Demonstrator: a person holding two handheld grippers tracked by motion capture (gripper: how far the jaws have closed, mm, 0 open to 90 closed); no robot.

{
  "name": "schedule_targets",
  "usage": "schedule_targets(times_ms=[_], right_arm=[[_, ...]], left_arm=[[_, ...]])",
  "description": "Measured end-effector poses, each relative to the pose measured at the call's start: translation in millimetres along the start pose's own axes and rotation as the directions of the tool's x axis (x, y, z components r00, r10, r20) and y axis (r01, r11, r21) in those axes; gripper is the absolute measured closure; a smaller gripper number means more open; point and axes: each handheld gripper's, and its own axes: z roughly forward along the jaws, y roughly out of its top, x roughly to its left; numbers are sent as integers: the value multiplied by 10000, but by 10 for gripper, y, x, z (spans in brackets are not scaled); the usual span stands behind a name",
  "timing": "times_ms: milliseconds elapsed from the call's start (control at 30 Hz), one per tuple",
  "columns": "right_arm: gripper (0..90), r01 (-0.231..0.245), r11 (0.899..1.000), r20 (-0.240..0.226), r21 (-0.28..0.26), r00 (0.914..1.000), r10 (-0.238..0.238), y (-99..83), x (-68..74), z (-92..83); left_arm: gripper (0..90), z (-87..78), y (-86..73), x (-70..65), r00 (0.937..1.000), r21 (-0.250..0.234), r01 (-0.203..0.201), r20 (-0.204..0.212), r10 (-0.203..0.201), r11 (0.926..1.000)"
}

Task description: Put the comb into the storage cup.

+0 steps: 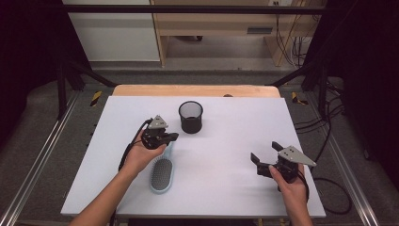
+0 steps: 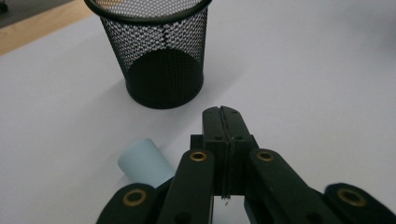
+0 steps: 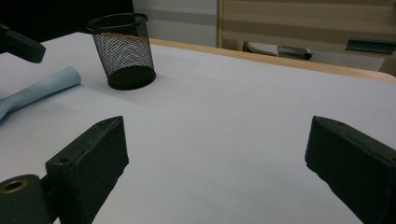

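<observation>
Hovering closed left fingers (image 2: 223, 112) above hairbrush (image 1: 162, 172) handle, not gripping, right fingers (image 3: 219, 158) wide open

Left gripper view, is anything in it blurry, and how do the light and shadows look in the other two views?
Left gripper view: the mesh cup is fairly sharp; the shut left gripper and the brush handle are soft. High view: even overhead light on the table, dark surroundings, faint shadows. Right gripper view: the right gripper looms blurred; the cup casts a soft shadow.
</observation>
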Motion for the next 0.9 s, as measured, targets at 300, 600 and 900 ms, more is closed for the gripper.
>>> schedule_targets(times_ms=[300,600,900], right_arm=[[59,13,10000,-61,51,10000,-13,-2,12,11],[59,76,9999,-83,89,9999,-75,-4,23,17],[59,76,9999,-84,91,9999,-75,-5,27,17]], left_arm=[[898,210,-54,46,9994,779,-330,-57,335,9964],[897,318,-93,106,9994,1191,-306,-100,320,9924],[898,351,-106,106,9985,1443,-519,-109,540,9882]])
